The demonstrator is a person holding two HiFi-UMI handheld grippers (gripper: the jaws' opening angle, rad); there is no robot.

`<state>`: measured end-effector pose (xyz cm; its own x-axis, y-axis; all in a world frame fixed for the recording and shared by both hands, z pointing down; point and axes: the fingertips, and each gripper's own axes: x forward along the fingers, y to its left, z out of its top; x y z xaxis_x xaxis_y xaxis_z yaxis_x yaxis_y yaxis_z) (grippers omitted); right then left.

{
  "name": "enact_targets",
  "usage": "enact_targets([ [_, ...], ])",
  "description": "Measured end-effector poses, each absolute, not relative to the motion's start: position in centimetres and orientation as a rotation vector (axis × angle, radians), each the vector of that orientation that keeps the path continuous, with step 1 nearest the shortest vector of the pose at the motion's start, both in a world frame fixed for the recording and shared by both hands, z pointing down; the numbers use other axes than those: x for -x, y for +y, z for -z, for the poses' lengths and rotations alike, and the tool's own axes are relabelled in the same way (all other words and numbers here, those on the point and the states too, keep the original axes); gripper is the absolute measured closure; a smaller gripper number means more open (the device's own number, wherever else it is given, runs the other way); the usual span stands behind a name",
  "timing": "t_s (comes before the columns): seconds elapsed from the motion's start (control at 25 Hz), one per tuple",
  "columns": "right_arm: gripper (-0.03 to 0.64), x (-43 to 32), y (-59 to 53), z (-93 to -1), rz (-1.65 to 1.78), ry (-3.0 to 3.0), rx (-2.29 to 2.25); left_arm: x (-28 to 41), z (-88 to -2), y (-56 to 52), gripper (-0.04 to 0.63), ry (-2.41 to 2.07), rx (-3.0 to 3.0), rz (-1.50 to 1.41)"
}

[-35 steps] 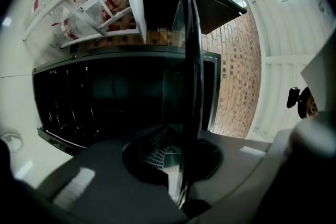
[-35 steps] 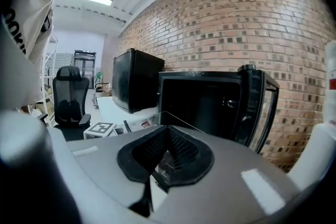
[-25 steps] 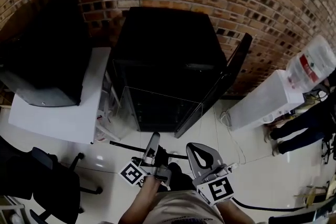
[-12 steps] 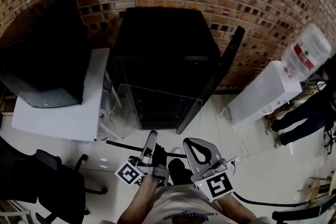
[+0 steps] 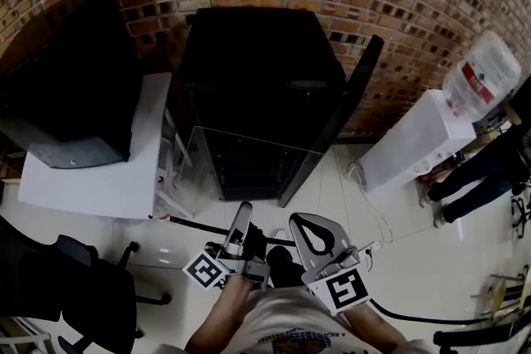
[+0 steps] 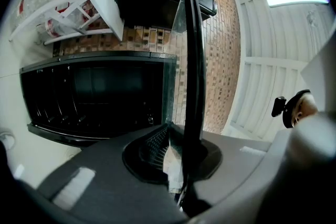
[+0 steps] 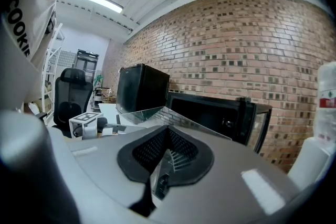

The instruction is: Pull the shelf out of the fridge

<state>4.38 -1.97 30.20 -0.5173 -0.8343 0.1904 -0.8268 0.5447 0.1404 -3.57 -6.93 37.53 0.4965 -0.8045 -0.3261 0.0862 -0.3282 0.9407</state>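
A black fridge [image 5: 261,70] stands against the brick wall with its door [image 5: 344,116] swung open to the right. The clear glass shelf [image 5: 249,178] is out in front of its mouth, held level above the floor, with its dark front trim nearest me. My left gripper [image 5: 241,221] is shut on that trim, which runs upright between its jaws in the left gripper view [image 6: 191,60]. My right gripper [image 5: 305,232] is shut on the shelf's near right edge. In the right gripper view the glass pane [image 7: 157,113] stretches away from the jaws toward the fridge [image 7: 210,113].
A white table [image 5: 108,178] with a large black box [image 5: 66,87] stands left of the fridge. A white water dispenser [image 5: 415,149] with a bottle [image 5: 485,79] is at the right, a person's legs [image 5: 481,170] beside it. An office chair [image 5: 83,294] is at lower left.
Both grippers keep their hold on the shelf. The grippers and shelf have shifted slightly left and back, and the fridge sits a little higher in the head view.
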Motion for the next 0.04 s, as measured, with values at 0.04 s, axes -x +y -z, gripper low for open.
enact_targets([
  [0.04,0.612,-4.36,-1.89,-30.22,0.047,-2.548,-1.395,3.59,-37.55,-6.83,0.583,-0.621,-1.657,1.032],
])
